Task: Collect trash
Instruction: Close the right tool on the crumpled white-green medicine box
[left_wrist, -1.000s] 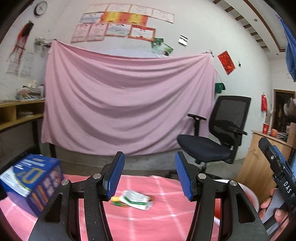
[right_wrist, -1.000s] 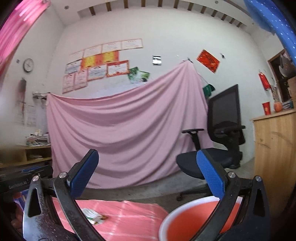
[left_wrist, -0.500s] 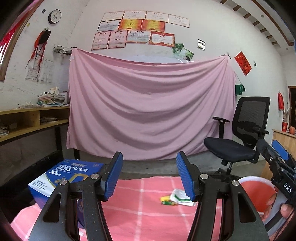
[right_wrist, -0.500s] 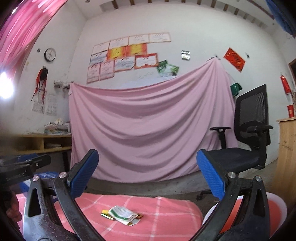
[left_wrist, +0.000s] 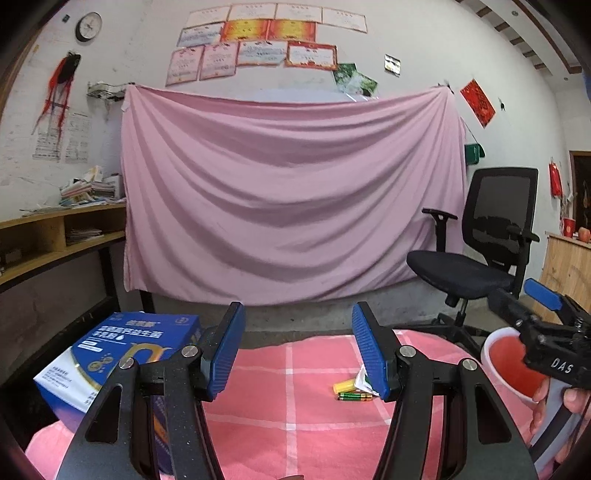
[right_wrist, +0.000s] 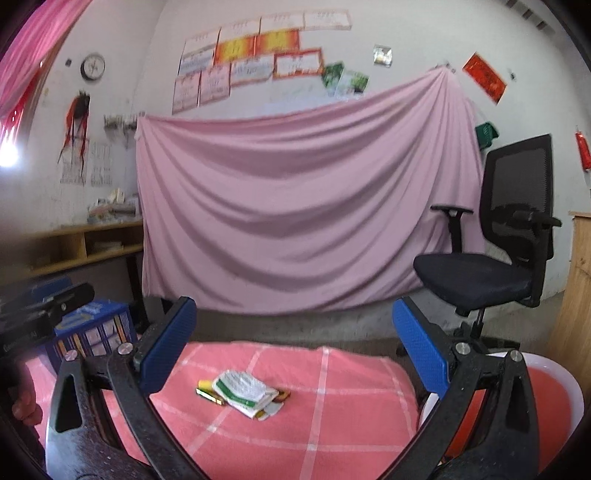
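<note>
A crumpled white-and-green wrapper (right_wrist: 242, 391) lies on the pink checked tablecloth (right_wrist: 332, 428) with small yellow and green batteries (right_wrist: 208, 393) beside it. My right gripper (right_wrist: 293, 347) hovers open in front of this pile, with nothing between its blue pads. In the left wrist view the batteries (left_wrist: 352, 392) show just left of my right-hand pad, which hides most of the wrapper (left_wrist: 361, 378). My left gripper (left_wrist: 297, 350) is open and empty above the cloth (left_wrist: 288, 424). At that view's right edge a hand holds the right gripper (left_wrist: 524, 301) over the bin.
A red bin with a white outside (left_wrist: 506, 365) stands at the table's right edge (right_wrist: 554, 402). A blue carton (left_wrist: 122, 350) sits at the left (right_wrist: 92, 328). Beyond the table are a black office chair (left_wrist: 480, 258), a hanging pink sheet and a wooden shelf (left_wrist: 55, 229).
Both views have swung left and sunk toward the table. The trash pile has slid rightward in both views: behind the left gripper's right finger, toward the middle between the right gripper's fingers. More of the blue carton shows.
</note>
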